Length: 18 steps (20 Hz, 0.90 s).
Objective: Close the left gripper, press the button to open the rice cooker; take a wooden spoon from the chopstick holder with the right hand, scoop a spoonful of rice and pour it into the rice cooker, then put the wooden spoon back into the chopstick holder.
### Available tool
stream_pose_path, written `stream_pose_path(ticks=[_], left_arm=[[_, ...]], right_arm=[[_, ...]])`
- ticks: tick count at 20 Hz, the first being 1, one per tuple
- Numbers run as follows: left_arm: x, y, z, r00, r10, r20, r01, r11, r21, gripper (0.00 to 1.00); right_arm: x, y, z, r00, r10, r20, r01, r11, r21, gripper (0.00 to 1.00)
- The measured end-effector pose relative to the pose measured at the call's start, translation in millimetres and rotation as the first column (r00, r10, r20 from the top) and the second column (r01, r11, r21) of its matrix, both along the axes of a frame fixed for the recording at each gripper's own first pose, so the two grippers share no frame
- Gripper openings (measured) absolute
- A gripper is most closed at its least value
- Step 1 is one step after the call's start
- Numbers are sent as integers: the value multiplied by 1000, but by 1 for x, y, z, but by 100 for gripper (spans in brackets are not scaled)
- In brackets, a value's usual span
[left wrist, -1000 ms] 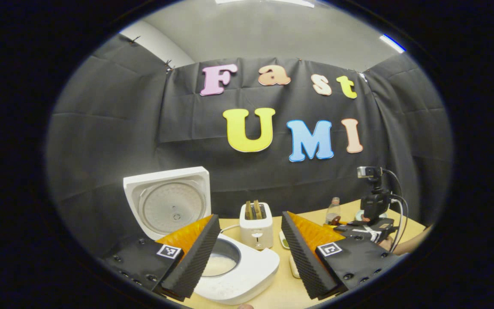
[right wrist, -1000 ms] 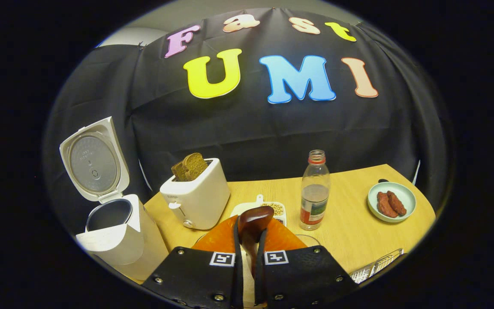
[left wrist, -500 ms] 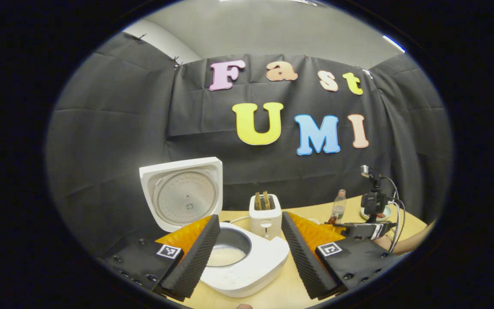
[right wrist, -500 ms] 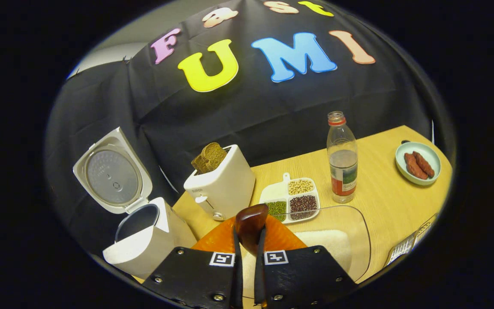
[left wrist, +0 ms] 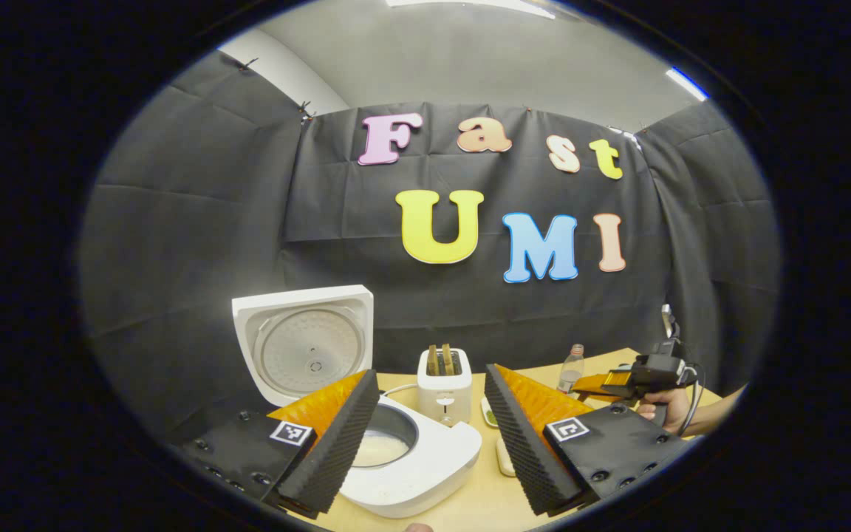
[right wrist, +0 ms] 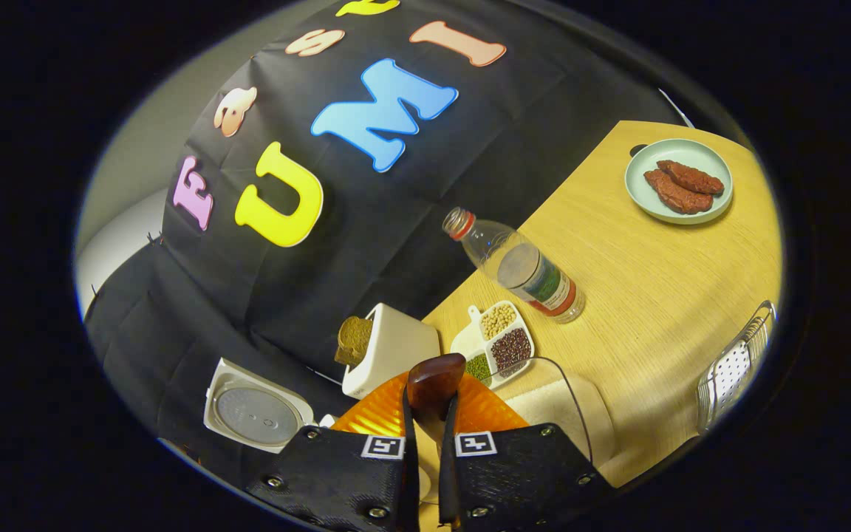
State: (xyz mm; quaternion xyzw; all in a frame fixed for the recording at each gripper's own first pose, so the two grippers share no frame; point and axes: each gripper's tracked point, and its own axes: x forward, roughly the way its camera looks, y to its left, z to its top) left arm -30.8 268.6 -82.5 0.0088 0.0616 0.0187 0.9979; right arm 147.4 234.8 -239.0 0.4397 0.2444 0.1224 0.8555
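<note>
Wooden spoon clamped between right gripper fingers

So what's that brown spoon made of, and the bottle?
The wooden spoon, pinched in the right gripper, looks like dark varnished wood: reddish-brown with a glossy shine. The bottle seems clear plastic, since you can see through it, though it could be glass.

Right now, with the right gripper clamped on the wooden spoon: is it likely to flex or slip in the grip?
Probably stiff: the wooden spoon looks like solid, thick dark wood, so flex seems unlikely. Its bowl has a glossy sheen, so it may be a bit slippery. The right gripper is shut on it with both fingers pressing the handle, but the view is strongly rolled, so the spoon could pivot if the clamp is light.
</note>
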Motion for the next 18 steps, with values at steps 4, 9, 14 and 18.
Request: stream_pose_path(ticks=[4, 9, 14, 18], left_arm=[[0, -14, 7, 1000, -19, 14, 19, 1000, 15, 99], [-3, -9, 0, 1000, 0, 12, 0, 1000, 1, 99], [-10, 7, -4, 999, 26, 23, -27, 998, 57, 99], [-16, 21, -11, 999, 38, 23, -39, 998, 47, 96]], right_arm=[[-4, -26, 30, 999, -46, 14, 45, 994, 102, 11], [-5, -39, 70, 996, -87, 2, 82, 942, 326, 11], [-10, -25, 92, 999, -35, 38, 20, 941, 339, 11], [-15, -5, 105, 999, 10, 50, -26, 937, 348, 10]])
